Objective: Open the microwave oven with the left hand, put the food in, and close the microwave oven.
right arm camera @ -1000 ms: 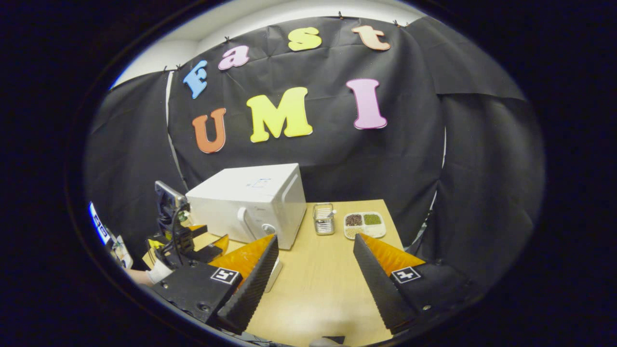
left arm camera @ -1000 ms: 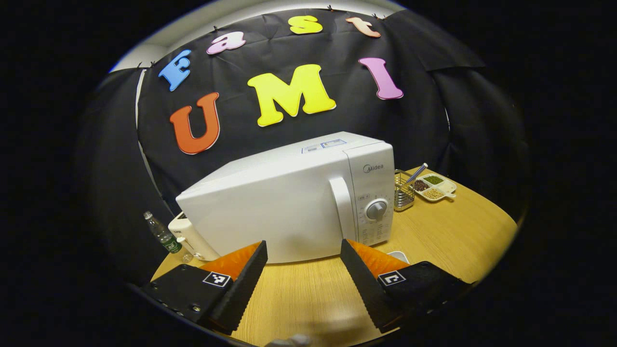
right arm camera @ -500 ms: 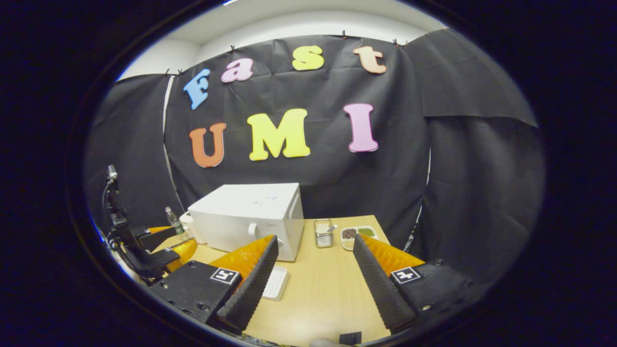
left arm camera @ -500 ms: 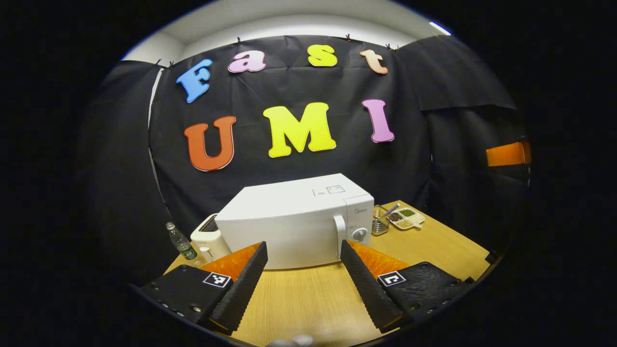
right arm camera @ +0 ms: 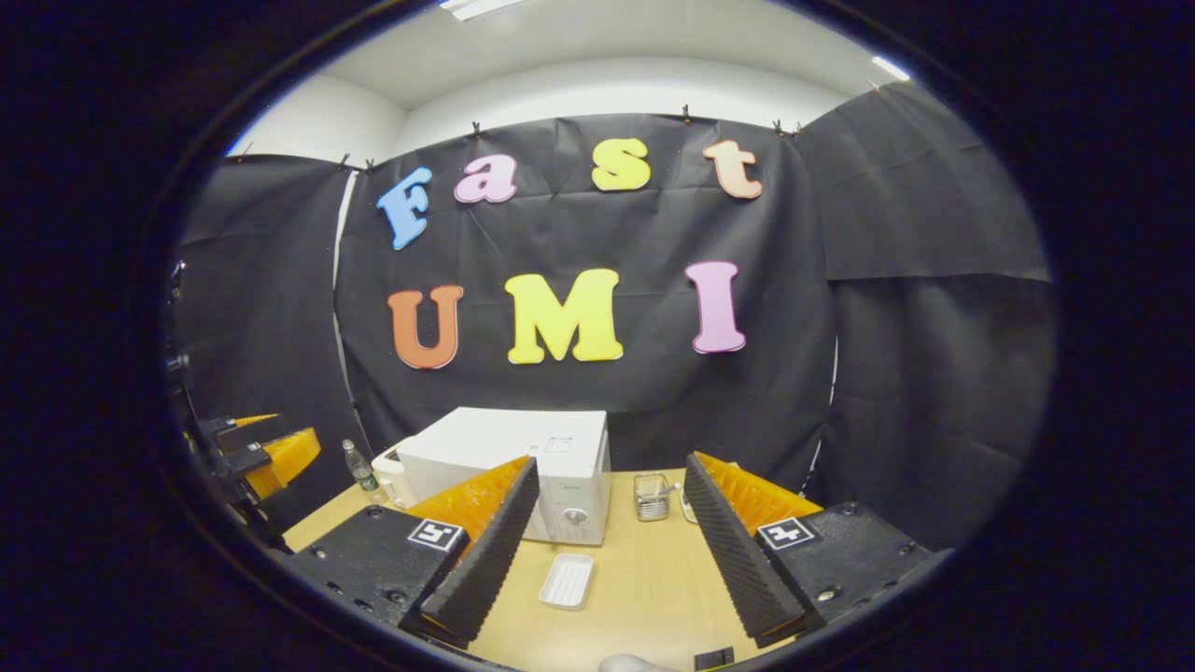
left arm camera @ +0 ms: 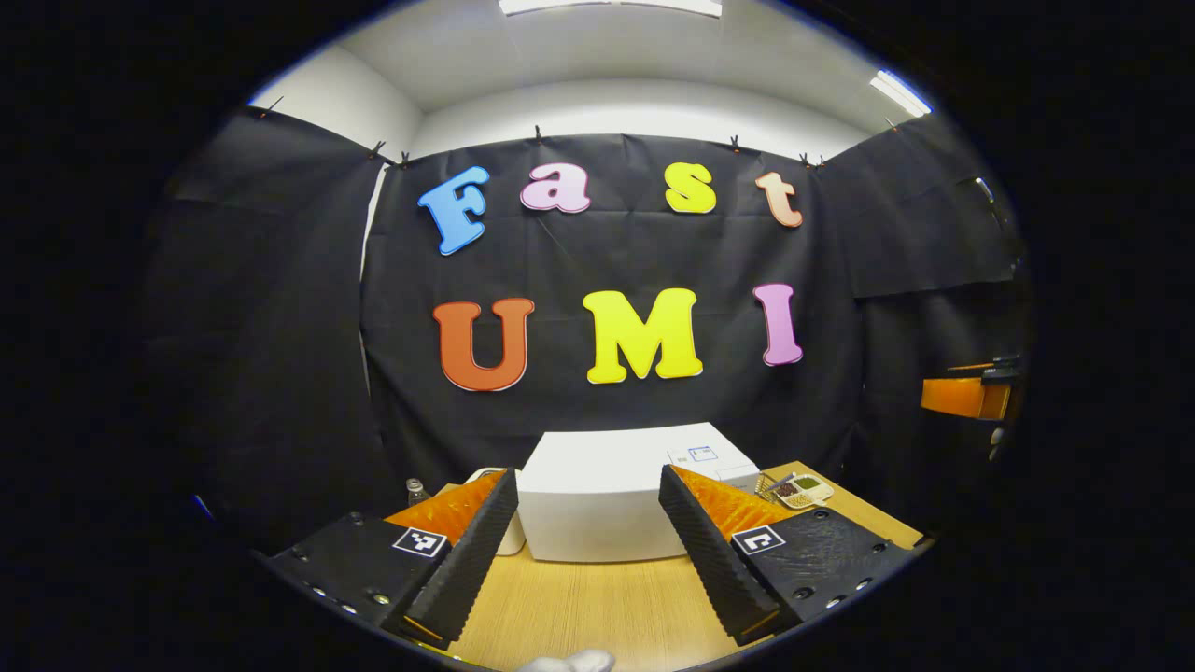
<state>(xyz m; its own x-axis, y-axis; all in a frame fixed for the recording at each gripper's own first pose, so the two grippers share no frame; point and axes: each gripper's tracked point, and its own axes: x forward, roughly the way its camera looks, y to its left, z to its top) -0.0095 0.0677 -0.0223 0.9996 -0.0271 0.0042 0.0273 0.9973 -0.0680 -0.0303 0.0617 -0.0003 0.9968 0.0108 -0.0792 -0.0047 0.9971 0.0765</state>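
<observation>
Bare table [right arm camera: 644, 579] lies between both grippers and the microwave [right arm camera: 523, 462]; only a small white tray [right arm camera: 566, 581] sits on it, just in front of the microwave's control side. Wire basket [right arm camera: 652, 496] stands right of the microwave, apart from it. Bottle [right arm camera: 358, 466] and a white appliance [right arm camera: 392, 467] crowd its left side. Booth cloth is close behind.

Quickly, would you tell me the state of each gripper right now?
Left gripper: open, holding nothing, pointed at the microwave oven.
Right gripper: open, holding nothing, above the table.
</observation>
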